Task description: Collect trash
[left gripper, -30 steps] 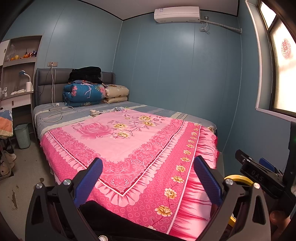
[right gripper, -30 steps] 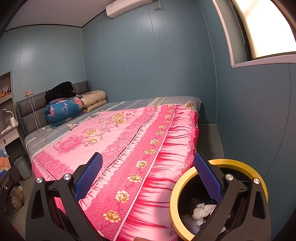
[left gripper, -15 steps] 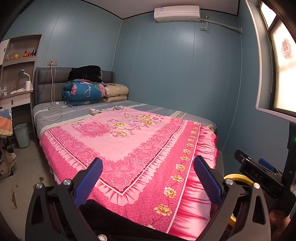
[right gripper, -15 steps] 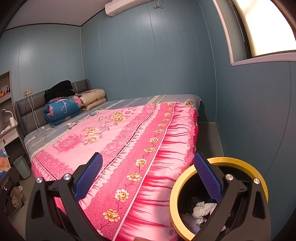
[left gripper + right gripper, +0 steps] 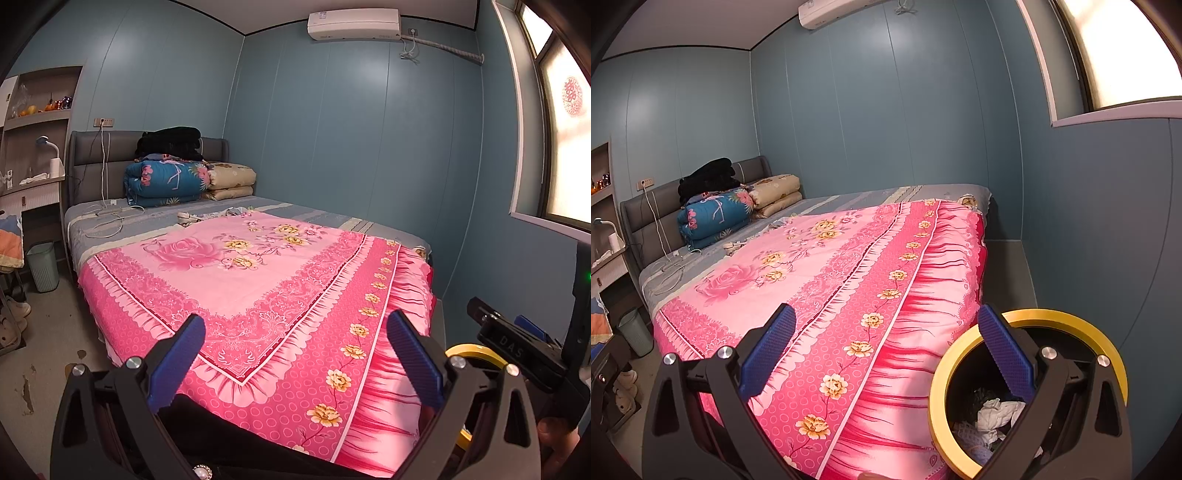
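Two grippers are held at the foot of a bed: the left gripper [image 5: 295, 354] and the right gripper [image 5: 886, 350], each with its blue ribbed pads spread wide and nothing between them. A round bin [image 5: 1082, 325] with a smooth yellow rim and a dark inside is seen low at the right of the right wrist view, just beside the hanging corner of the bedspread [image 5: 849, 288]. Crumpled white paper [image 5: 999, 408] and other scraps lie at the bottom of the bin, partly hidden behind the right gripper's right finger. In the left wrist view only an arc of the yellow rim shows, behind the right gripper's black body. The bedspread is soft pink cloth printed with roses, edged with a darker ruffled border and small yellow flowers, and it drapes over the foot of the mattress. Folded quilts [image 5: 166, 181] are stacked against the padded grey headboard [image 5: 92, 147], with white cables [image 5: 107, 218] trailing over the grey sheet. A ribbed pale green wastebasket [image 5: 43, 266] stands on the bare floor left of the bed. A narrow strip of floor runs between the bed and the blue panelled wall [image 5: 1089, 221] under the window.
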Available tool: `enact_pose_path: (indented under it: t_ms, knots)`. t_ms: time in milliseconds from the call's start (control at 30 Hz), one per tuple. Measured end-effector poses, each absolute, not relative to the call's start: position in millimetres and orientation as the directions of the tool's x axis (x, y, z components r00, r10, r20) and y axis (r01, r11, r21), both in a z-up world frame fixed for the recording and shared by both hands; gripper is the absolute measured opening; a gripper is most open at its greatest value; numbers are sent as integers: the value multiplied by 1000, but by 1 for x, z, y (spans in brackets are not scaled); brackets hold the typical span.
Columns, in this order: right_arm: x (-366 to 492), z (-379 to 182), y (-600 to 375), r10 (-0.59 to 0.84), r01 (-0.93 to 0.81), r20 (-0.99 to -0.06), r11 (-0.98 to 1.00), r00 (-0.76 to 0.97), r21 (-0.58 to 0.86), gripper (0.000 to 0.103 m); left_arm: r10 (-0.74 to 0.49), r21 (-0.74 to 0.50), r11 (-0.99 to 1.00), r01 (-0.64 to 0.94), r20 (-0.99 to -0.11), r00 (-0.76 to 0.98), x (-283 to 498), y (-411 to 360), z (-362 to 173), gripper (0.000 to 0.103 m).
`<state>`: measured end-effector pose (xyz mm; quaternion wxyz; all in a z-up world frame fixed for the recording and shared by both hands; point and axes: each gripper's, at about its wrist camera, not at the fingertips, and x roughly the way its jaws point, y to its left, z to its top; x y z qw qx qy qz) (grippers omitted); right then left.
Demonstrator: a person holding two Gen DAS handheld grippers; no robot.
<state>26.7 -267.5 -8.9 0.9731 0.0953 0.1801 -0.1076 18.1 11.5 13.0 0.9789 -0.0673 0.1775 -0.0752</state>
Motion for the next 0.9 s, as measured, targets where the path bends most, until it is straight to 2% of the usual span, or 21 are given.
enact_pose_path:
  t_ms: [900]
  knots:
    - [27, -12, -266, -177, 248, -377, 957, 909, 150, 95, -178, -160, 979, 129, -343, 922, 20, 10, 11, 95]
